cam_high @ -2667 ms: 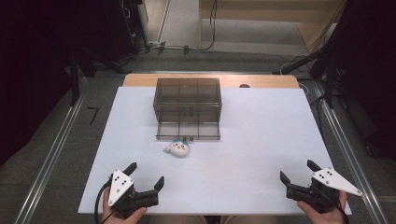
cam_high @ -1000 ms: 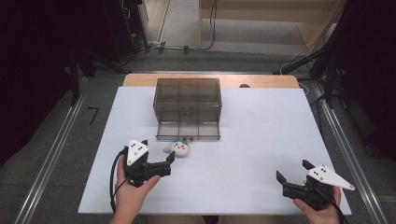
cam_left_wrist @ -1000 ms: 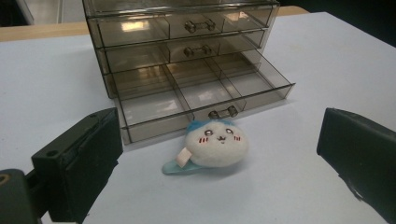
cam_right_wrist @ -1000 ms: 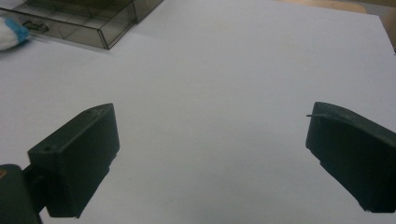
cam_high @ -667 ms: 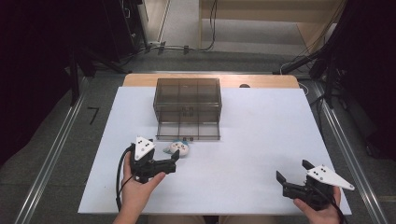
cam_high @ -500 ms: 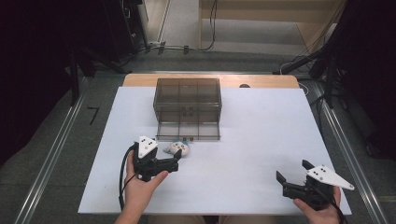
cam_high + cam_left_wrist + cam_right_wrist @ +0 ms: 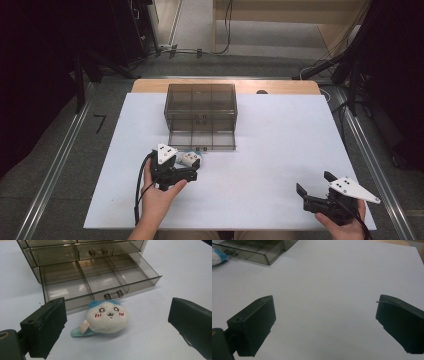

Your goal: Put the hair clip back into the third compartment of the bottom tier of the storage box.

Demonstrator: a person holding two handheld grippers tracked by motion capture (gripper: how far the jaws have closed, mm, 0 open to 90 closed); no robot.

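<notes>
One round fuzzy white plush toy (image 7: 107, 317) with blue tuft, one smoky clear plastic drawer box (image 7: 201, 115), matte white surface (image 7: 280, 150), left tool (image 7: 192, 167) released, closing slightly around toy, right tool (image 7: 314, 186) released.

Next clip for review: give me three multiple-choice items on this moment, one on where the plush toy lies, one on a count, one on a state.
1. Where does the plush toy lie?
A. inside the top drawer
B. on the table in front of the open bottom drawer
C. at the table's far right edge

2. How many compartments does the open drawer have?
A. one
B. three
C. five

3. How does the left hand-held gripper stand?
A. clamped on the toy
B. shut on the drawer handle
C. open, jaws either side of the toy, not touching it

Key: 1 B, the toy rests on the white table just before the drawer front. 2 B, two dividers split the drawer in three. 3 C, both jaws stand apart from the toy in the left gripper view, though they have just been closing a little.
</notes>
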